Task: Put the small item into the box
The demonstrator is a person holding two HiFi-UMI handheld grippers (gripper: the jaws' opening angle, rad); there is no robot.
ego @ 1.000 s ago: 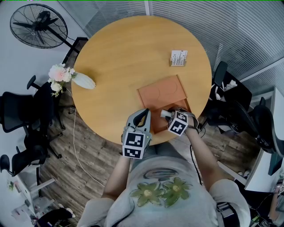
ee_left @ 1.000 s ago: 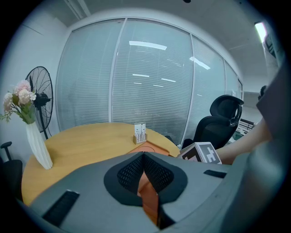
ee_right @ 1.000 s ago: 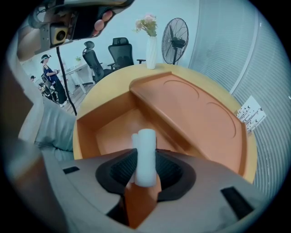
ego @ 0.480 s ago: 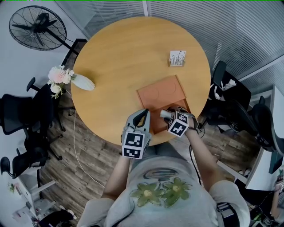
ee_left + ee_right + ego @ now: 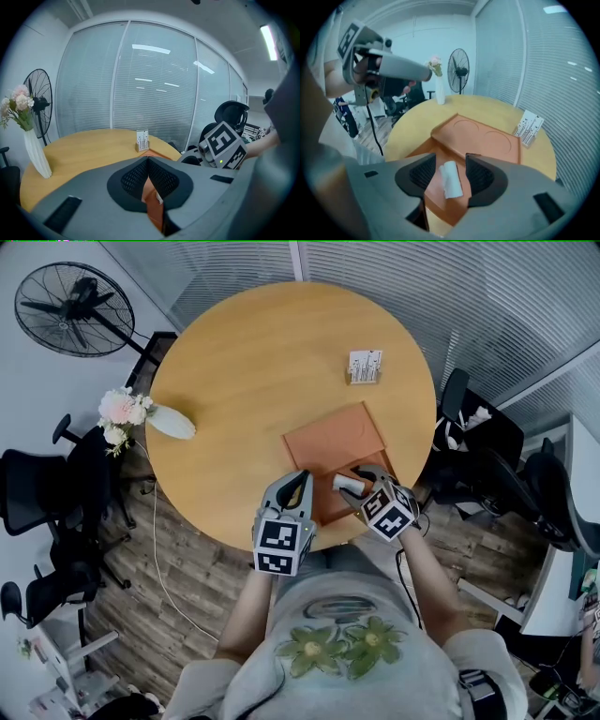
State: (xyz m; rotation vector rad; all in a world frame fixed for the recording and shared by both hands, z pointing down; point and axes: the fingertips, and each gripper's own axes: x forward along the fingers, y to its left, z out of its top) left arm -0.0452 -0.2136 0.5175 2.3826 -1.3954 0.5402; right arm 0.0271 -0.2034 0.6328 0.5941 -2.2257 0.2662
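Observation:
An orange box lies open near the table's front edge, its lid folded back flat with two round recesses. A small white rolled item lies in the box's base. My right gripper hangs just over it, open, with the item between the pads and neither pad touching it. In the head view the right gripper points in from the right over the base. My left gripper sits beside the box's left edge, shut and empty, its jaws meeting at the tips.
A white card holder stands behind the box. A white vase with pink flowers sits at the table's left edge. A floor fan and office chairs ring the round table.
The right gripper has drawn back slightly toward the person and to the right. The white item stays in the box. The left gripper has hardly moved.

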